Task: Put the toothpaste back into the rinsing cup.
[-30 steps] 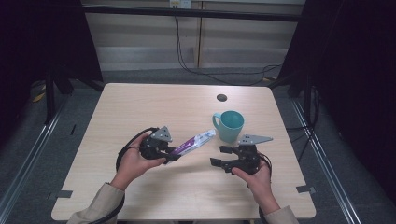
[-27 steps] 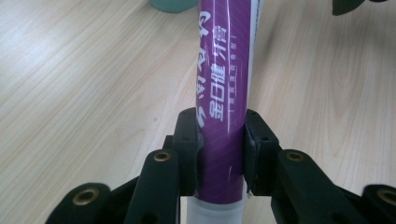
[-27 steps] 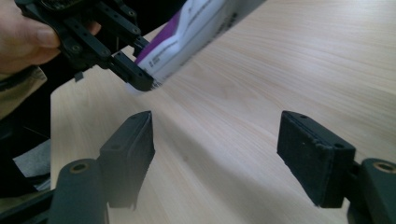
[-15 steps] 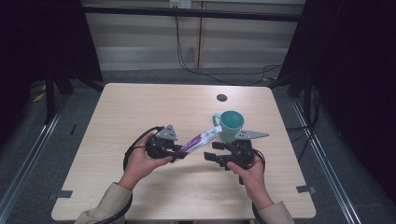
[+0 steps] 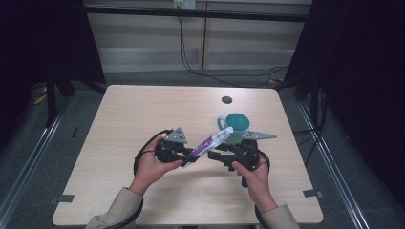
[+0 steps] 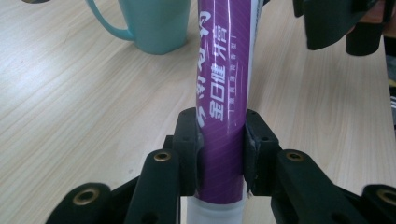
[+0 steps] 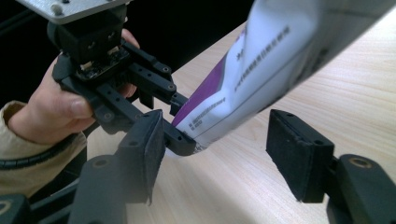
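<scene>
A purple and white toothpaste tube (image 5: 210,141) slants up over the table toward a teal mug (image 5: 237,125). My left gripper (image 5: 191,155) is shut on its lower end; in the left gripper view both pads (image 6: 187,154) press the purple tube (image 6: 222,102) just above its white cap end. My right gripper (image 5: 217,155) faces it from the right. Its jaws have just been closing and still stand apart, with the tube (image 7: 261,79) passing between them untouched. In the right gripper view the left gripper (image 7: 184,126) and its hand are close ahead.
The mug (image 6: 154,23) stands upright right behind the tube's flat end. A small black round mark (image 5: 227,100) lies on the wooden table (image 5: 119,119) farther back. Dark curtains and floor rails flank the table.
Both hands have drawn together near the table's middle. The tube's far end has risen toward the mug. The right gripper has slid left up to the tube, its jaws narrower.
</scene>
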A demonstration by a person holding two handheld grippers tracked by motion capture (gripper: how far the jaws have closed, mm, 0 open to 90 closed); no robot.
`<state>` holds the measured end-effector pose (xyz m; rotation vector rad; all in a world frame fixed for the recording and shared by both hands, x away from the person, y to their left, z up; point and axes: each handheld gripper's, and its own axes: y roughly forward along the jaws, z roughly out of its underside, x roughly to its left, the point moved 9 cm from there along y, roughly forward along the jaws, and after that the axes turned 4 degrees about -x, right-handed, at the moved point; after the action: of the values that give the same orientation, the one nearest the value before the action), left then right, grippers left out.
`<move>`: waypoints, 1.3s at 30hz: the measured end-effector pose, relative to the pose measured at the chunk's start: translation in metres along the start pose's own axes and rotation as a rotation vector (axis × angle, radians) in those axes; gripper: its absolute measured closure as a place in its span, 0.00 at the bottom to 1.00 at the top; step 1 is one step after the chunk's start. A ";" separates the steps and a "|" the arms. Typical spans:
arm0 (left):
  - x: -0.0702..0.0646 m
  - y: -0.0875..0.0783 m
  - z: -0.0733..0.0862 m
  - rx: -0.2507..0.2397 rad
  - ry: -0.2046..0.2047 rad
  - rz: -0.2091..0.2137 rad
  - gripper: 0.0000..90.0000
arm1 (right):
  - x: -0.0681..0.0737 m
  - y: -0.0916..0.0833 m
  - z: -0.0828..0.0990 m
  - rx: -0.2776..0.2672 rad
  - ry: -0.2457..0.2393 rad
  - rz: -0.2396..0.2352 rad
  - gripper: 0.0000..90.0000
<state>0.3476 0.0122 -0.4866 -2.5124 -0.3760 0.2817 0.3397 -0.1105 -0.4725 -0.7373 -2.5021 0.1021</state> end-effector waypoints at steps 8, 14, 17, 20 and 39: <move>-0.002 0.003 -0.001 -0.027 -0.024 0.013 0.79 | 0.000 0.003 -0.008 -0.071 0.067 -0.024 0.52; -0.005 0.004 -0.002 -0.031 -0.028 0.022 0.78 | -0.002 0.007 -0.011 -0.094 0.086 0.003 0.68; -0.005 0.004 -0.002 -0.036 -0.032 0.020 0.78 | -0.003 0.008 -0.014 -0.113 0.121 -0.003 0.71; -0.005 0.005 -0.002 -0.044 -0.048 0.019 0.78 | -0.002 0.010 -0.016 -0.125 0.122 0.003 0.72; -0.011 0.014 0.002 -0.014 0.016 0.037 0.58 | 0.003 0.014 -0.024 -0.100 0.064 0.036 0.85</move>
<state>0.3399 -0.0012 -0.4952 -2.5361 -0.3263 0.2742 0.3561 -0.0987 -0.4537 -0.8133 -2.4484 -0.0337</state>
